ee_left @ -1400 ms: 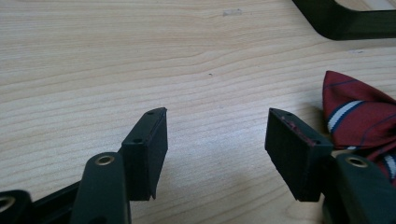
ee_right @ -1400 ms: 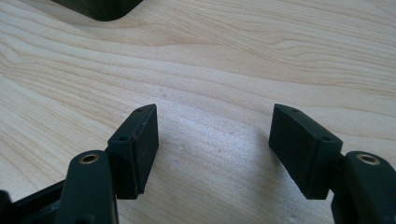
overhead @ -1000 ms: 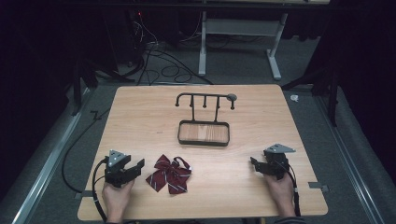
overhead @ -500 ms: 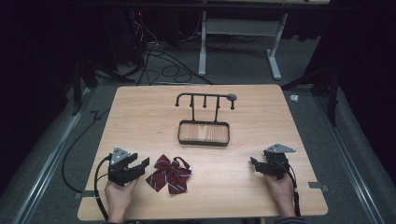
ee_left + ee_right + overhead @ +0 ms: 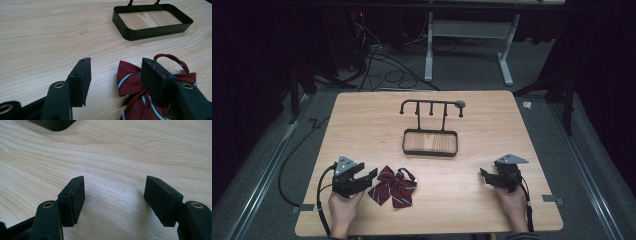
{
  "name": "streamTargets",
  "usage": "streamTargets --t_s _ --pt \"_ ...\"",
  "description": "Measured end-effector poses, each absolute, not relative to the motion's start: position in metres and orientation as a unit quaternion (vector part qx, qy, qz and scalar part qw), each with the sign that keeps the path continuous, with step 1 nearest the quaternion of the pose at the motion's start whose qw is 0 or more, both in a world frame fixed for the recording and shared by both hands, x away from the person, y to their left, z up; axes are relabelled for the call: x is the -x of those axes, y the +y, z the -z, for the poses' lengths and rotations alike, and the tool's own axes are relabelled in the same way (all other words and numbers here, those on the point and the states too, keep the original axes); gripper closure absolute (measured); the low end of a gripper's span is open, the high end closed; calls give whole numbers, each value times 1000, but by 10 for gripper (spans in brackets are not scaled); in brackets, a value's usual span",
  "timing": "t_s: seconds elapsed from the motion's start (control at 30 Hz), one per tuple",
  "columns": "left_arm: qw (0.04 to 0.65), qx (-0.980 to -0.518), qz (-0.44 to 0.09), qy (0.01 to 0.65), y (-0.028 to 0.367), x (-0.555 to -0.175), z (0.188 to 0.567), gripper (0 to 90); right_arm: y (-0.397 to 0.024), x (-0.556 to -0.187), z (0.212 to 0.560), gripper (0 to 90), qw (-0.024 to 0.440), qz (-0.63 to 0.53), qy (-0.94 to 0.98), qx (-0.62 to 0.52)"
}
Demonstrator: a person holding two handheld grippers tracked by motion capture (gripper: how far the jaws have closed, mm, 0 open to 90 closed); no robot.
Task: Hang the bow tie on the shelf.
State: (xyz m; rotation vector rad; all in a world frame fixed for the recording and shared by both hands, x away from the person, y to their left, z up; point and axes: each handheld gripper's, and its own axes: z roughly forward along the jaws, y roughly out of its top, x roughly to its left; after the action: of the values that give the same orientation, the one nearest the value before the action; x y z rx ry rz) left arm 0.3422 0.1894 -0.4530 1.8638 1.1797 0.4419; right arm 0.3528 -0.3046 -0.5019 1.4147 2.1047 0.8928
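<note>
Now the left gripper (image 5: 368,176) is spread wide, with one red striped bow tie (image 5: 393,186) lying flat on the table (image 5: 362,115) just beside it, near the right jaw. Off to the side, the right gripper (image 5: 484,176) is spread too, holding nothing. Farther back sits one black tray stand (image 5: 430,142)

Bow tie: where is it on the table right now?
In the high view the bow tie lies near the table's front edge, left of centre, just beside the open left claw and in front of the black tray stand.

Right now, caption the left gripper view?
Open left gripper nears a striped bow tie, tray beyond.
</note>
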Motion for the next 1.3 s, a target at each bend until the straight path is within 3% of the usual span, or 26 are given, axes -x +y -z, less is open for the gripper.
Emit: streamTargets --t_s 1.3 --pt "424 -792 -140 417 128 -356 448 454 -305 -353 502 343 225 -325 763 -512"
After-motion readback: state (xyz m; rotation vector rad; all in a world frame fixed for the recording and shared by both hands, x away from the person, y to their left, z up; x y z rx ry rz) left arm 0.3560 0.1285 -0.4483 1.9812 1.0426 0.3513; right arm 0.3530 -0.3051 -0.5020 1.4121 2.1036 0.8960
